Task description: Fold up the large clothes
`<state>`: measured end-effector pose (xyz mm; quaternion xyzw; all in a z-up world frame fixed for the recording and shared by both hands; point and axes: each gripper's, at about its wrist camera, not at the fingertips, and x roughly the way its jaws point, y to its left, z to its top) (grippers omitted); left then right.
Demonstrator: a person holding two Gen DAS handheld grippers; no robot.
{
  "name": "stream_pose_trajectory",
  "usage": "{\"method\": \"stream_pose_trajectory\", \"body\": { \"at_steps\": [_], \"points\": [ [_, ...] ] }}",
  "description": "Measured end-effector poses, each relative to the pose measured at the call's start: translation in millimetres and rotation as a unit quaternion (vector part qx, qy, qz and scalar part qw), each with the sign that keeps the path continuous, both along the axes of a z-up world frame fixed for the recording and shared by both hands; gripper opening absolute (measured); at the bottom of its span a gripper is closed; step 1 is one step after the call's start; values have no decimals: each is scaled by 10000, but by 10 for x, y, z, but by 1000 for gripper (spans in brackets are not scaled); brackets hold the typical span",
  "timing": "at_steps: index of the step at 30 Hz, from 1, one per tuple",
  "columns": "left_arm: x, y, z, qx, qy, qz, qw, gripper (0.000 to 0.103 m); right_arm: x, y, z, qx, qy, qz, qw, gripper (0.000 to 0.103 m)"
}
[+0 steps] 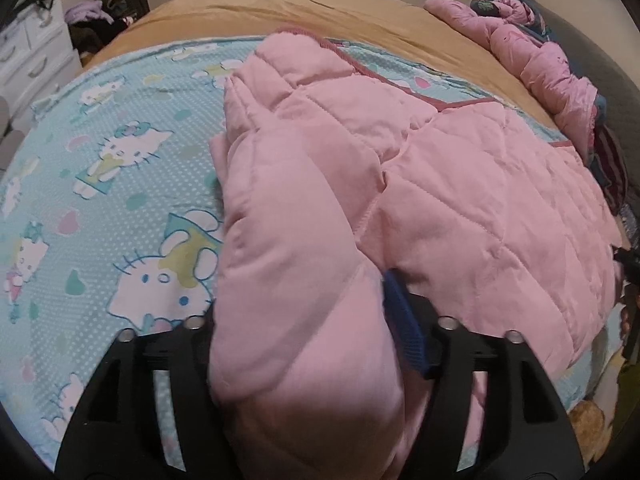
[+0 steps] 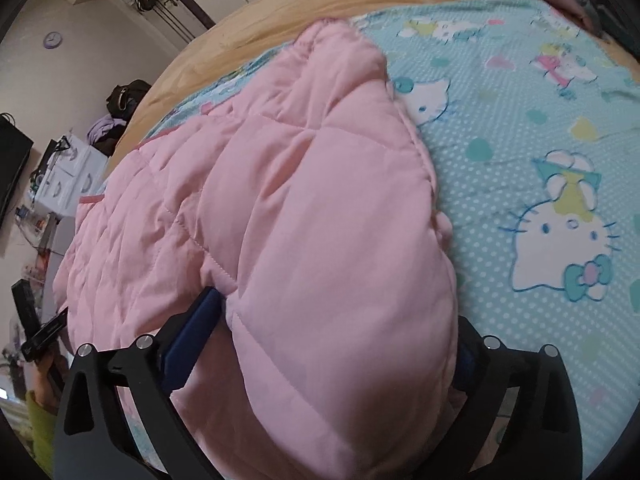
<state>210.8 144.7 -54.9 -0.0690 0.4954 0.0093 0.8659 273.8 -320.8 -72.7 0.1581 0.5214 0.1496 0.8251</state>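
Observation:
A pink quilted jacket (image 1: 460, 184) lies on the bed, its padded sleeves folded over the body. In the left wrist view a thick sleeve fold runs between the jaws of my left gripper (image 1: 304, 292). The right blue pad (image 1: 404, 328) shows beside the fold; the left pad is hidden behind the fabric. The jaws stand wide and the cloth lies loose between them. In the right wrist view another puffy fold of the jacket (image 2: 320, 208) fills the wide gap of my right gripper (image 2: 336, 308). Its blue pad (image 2: 192, 340) stands just off the cloth.
The jacket rests on a light blue cat-print sheet (image 1: 100, 200) spread over a tan bedcover (image 1: 280, 12). More pink and dark clothes (image 1: 552, 60) are piled at the bed's far right edge. A white dresser (image 1: 32, 52) and dark bags (image 1: 116, 8) stand beyond the bed.

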Motion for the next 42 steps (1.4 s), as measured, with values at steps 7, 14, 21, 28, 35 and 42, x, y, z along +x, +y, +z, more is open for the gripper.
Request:
{"method": "stream_pose_trajectory", "body": {
  "at_steps": [7,14,21,28,35,42],
  "points": [
    [-177,13,271,278,-338,149,9989,94,-316,-76,459,-328,-849,-334,9953,99],
    [-478,-201,766,407,-916,62,9949,94,-787,60,999,-510,-1732,-54,9835,99],
    [-955,-432,1155,372,-1544,93,9873,94,-1377,361,1491,-516,-2505,408,9659,99],
    [-1448,-608,1277,546,-2036,90,9775,94,-1965,594,1560,-647,-2937,570,9520,99],
    [-1901,-758,1074,655,-2315,17,9706,94,-2421,684,1197,-878,-2982,469,9493,99],
    [-2246,-869,750,523,-2212,163,9737,94,-2729,687,852,-525,-2780,342,9585,99]
  ]
}}
